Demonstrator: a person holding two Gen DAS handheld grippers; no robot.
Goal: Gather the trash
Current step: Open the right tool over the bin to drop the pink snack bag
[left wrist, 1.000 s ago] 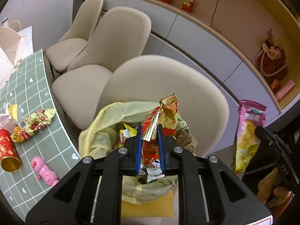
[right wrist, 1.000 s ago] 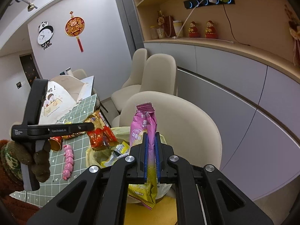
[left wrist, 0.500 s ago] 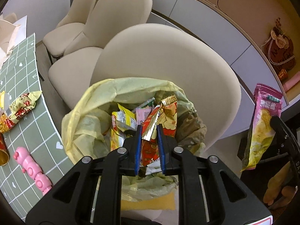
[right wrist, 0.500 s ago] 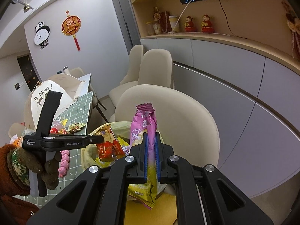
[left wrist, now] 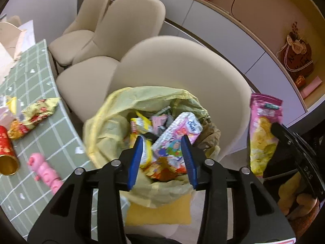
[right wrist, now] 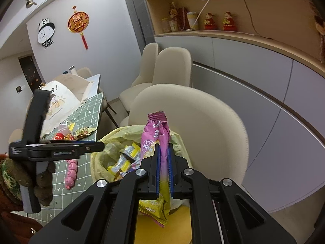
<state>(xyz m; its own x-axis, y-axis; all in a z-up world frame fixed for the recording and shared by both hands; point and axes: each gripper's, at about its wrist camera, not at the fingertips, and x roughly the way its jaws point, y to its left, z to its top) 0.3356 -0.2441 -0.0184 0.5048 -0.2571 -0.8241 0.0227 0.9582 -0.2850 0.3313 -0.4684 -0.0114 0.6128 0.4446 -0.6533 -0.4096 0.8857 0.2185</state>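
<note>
A yellow trash bag (left wrist: 105, 126) stands open on a beige chair, full of wrappers; it also shows in the right wrist view (right wrist: 101, 160). My left gripper (left wrist: 161, 142) is open and empty right above the bag's mouth; the red and gold wrapper (left wrist: 164, 167) lies inside the bag below it. The left gripper shows from the side in the right wrist view (right wrist: 101, 145). My right gripper (right wrist: 164, 148) is shut on a pink and yellow snack packet (right wrist: 157, 134), held upright to the right of the bag. The packet shows in the left wrist view (left wrist: 264, 130).
A green grid table (left wrist: 40, 122) on the left holds a gold and red wrapper (left wrist: 34, 116), a red tube (left wrist: 6, 152) and a pink toy (left wrist: 46, 172). Beige chairs (left wrist: 130, 24) stand behind the bag. A grey cabinet wall (right wrist: 264, 93) runs along the right.
My left gripper has opened and let go of the red and gold wrapper, which dropped into the bag. My right gripper still holds the pink packet beside the bag.
</note>
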